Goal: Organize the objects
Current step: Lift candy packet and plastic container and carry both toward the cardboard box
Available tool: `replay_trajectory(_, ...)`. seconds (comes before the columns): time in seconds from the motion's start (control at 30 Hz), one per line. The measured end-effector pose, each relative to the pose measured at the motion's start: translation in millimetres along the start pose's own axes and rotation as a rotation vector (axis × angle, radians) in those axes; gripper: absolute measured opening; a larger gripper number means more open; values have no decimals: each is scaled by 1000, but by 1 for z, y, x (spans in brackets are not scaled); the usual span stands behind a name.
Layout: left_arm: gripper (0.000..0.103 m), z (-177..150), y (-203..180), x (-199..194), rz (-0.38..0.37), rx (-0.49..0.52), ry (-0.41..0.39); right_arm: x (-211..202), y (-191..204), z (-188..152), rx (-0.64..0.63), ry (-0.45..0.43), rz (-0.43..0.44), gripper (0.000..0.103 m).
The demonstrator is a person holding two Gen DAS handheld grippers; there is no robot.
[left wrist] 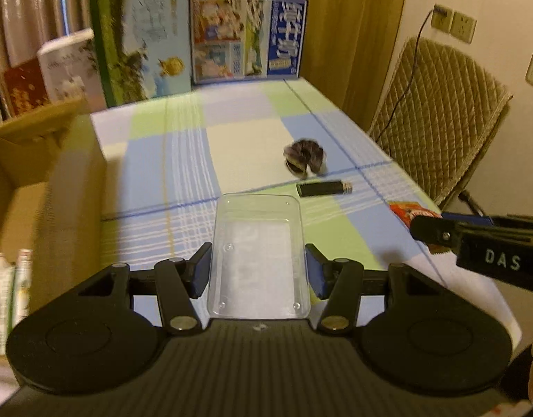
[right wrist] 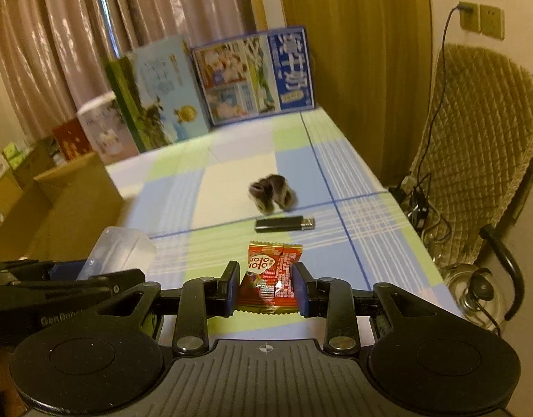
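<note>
Red snack packet (right wrist: pixel 271 278) clamped in the right gripper (right wrist: pixel 268 288); clear plastic tray (left wrist: pixel 259 253) between the pads of the left gripper (left wrist: pixel 259 271).

Jaws of the left gripper sit against the tray's long sides, its long axis running away from the camera over the checked surface (left wrist: pixel 183 160). Right jaws are closed on the packet, held lengthwise; its print is too small to read. "DAS" shows on the right gripper's body in the left view, "GenRob…", cut off, on the left gripper's body in the right view. Black lighter (right wrist: pixel 283 224) lies crosswise, metal end to the right, near a blurred furry object (right wrist: pixel 273 196). Boxes at the far edge carry unreadable writing.
</note>
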State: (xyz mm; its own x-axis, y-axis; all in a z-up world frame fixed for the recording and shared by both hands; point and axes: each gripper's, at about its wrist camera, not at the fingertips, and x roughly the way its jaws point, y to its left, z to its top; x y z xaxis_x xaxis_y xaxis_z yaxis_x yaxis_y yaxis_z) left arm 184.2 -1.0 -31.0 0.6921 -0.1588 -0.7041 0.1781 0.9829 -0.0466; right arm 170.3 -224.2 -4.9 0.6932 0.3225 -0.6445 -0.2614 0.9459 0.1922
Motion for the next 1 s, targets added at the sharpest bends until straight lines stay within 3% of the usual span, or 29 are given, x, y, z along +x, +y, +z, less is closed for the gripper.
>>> replay_trajectory(0.47,50,-15,29,-117,61,-51,-79,-81,79,-11,-79,-74,119,30)
replay_trajectory(1.0,50,-48,91,-183,158,-136,-113,-89,159,-30,-193,-54,245,30)
